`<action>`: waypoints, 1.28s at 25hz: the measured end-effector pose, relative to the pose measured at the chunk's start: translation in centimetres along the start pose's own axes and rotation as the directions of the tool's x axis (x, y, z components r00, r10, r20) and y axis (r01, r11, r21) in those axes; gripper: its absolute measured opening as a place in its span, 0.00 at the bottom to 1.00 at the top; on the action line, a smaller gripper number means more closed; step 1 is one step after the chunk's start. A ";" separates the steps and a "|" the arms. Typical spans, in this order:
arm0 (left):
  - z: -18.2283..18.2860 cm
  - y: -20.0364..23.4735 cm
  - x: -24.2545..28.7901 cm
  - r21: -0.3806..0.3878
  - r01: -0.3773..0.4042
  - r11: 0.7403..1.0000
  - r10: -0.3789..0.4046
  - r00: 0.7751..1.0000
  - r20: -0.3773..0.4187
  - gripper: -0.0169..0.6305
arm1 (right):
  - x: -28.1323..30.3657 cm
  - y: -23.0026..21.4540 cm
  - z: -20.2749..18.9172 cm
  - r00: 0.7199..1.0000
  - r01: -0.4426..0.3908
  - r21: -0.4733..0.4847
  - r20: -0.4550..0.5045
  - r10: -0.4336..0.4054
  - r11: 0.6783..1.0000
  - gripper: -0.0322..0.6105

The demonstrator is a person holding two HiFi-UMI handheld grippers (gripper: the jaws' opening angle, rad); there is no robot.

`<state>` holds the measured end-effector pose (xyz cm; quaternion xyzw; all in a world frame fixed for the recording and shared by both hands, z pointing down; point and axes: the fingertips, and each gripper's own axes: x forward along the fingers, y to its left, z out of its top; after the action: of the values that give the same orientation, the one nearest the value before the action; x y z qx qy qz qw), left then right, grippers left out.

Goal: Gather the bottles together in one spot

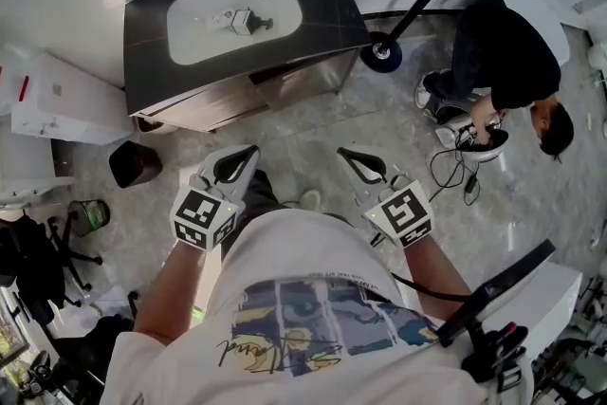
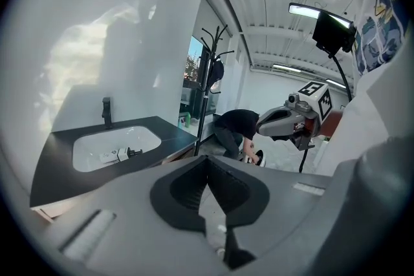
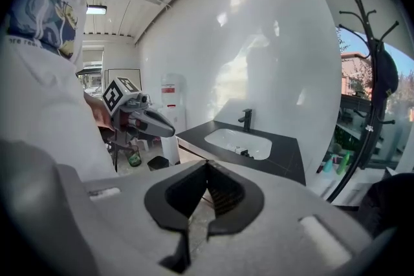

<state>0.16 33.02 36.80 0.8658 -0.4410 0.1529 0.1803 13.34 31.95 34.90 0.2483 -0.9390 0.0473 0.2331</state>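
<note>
Both the left gripper (image 1: 245, 156) and right gripper (image 1: 353, 156) hang clenched and empty short of the sink (image 1: 199, 19), so gathering seems unstarted; next calls for opening jaws and reaching the apparent small white bottle (image 1: 242, 19) lying inside the sink.

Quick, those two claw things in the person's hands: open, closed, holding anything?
Left gripper: jaws closed, holding nothing.
Right gripper: jaws closed, holding nothing.

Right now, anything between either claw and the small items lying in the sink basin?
Nothing visible. The left claw and right claw hang shut over the floor, short of the counter; the items lie uncovered in the basin.
</note>
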 end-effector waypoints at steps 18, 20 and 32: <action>5.6 18.6 9.4 0.122 0.153 0.981 -0.139 0.983 -0.118 0.10 | 14.8 -8.5 6.5 0.991 0.129 0.127 -0.046 -0.124 0.983 0.11; 5.9 20.4 10.7 0.174 0.170 0.970 -0.146 0.979 -0.140 0.10 | 16.2 -9.0 6.7 0.988 0.151 0.145 -0.054 -0.145 0.978 0.11; 3.4 29.5 22.3 0.408 0.229 0.884 -0.051 0.913 -0.404 0.16 | 20.3 -13.9 6.4 0.987 0.158 0.232 -0.071 -0.145 0.960 0.11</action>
<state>-11.06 -0.40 48.45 0.8673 -0.2855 0.4018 0.0699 1.90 9.55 38.22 0.3442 -0.8983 0.1478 0.2297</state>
